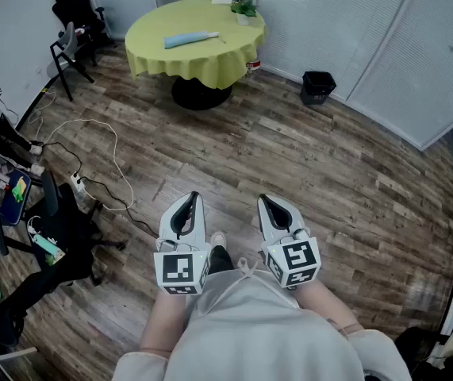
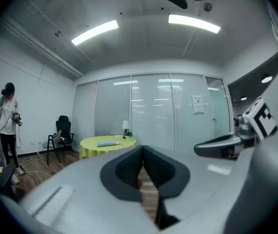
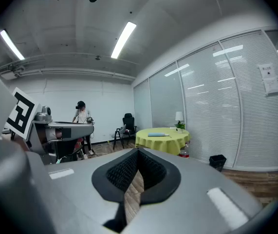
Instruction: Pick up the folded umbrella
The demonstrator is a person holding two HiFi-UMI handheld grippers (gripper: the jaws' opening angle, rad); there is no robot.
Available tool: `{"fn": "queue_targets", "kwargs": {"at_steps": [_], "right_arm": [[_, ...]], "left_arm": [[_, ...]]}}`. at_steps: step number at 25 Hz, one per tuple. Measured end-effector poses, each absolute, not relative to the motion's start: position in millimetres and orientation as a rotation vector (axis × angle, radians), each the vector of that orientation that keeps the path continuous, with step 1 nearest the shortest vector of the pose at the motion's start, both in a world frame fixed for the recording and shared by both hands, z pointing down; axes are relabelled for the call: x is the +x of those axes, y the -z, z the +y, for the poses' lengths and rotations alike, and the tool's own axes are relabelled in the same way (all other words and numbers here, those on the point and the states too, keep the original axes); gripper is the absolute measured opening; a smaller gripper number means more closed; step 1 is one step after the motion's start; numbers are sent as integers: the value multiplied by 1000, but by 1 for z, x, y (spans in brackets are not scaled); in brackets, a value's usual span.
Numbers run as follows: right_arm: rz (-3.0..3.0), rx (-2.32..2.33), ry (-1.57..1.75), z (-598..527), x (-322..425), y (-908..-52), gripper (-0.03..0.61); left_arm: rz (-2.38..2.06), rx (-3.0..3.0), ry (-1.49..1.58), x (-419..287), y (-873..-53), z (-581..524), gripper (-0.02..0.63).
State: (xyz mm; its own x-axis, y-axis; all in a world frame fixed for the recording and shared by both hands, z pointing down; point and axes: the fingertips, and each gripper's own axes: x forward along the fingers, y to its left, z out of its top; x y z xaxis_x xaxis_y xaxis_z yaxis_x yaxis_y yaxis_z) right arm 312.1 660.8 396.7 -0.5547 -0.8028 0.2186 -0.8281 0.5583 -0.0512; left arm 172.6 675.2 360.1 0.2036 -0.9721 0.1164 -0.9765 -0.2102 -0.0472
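At the near edge of the head view, just in front of the person's body, the left tool (image 1: 190, 200) and the right tool (image 1: 265, 202) are hanging side by side over the wooden floor (image 1: 313, 173). A narrow gap is separating them, and both are pointing toward the far side of the room. Each tool's jaws are pressing together at the tips, with nothing between them.

Ahead of the tools, a broad stretch of bare planks is running straight on. On the left side, white cables (image 1: 99, 137) are looping across the boards from the clutter along the left wall, and they are reaching partway into that stretch.

Farther on, a round counter (image 1: 210, 63) under a yellow-green cloth is standing on a dark foot. The umbrella (image 1: 191, 39), folded and light blue, is lying flat on top, left of the middle, with its left end near the rim. It is well apart from both tools. A small plant (image 1: 244, 9) is sitting at the counter's far right rim.

A black chair (image 1: 71, 48) is standing to the counter's left, and a black bin (image 1: 317, 86) to its right, just beside the glass wall (image 1: 345, 30).
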Motion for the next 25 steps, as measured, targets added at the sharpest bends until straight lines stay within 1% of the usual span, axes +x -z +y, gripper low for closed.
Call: {"fn": "queue_targets", "kwargs": {"at_steps": [9,18,25], "right_arm": [[-2613,1388,-246,658,310,-404,-2],[-2597,1394,-386,650,313,-427,-2],[-2581,1374,-414,603,291,-444,-1]], "left_arm": [[-1943,2417,-182,170,-367,671,6],[-1926,2390,-243,172,-387,666,6],[-1923,2378,-240,152,-402,615,6]]}}
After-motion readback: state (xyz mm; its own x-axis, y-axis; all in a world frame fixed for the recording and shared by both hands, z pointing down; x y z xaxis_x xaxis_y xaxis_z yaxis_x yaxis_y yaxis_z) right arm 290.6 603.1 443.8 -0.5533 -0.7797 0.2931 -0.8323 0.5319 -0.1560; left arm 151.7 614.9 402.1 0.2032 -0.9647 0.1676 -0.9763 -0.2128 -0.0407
